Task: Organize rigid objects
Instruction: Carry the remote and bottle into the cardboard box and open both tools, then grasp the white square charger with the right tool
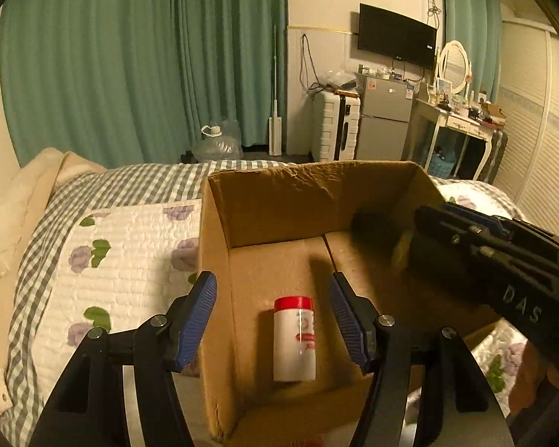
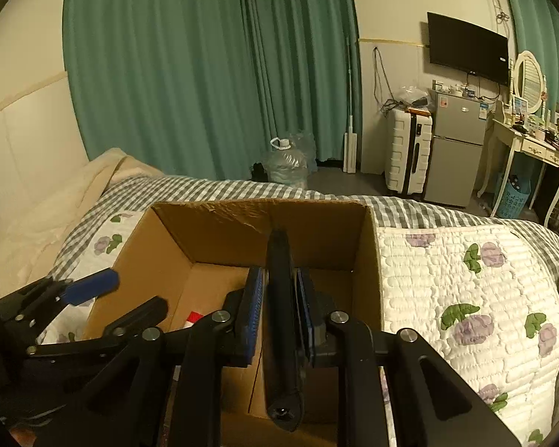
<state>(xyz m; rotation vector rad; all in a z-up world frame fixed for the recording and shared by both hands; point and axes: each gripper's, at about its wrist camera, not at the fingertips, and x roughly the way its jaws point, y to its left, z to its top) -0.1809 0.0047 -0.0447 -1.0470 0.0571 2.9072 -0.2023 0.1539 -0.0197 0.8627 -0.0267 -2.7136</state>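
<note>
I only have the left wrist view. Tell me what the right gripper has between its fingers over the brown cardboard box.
Observer: A long black bar-shaped tool, lying lengthwise between the fingers of the right gripper.
Operator: Report the grip.
Observer: The jaws look slightly apart. A thin gap shows beside one blue pad, so the tool seems released.
Operator: Say where its far end points.
Observer: Toward the back wall of the brown cardboard box. I cannot tell whether it touches.
</note>
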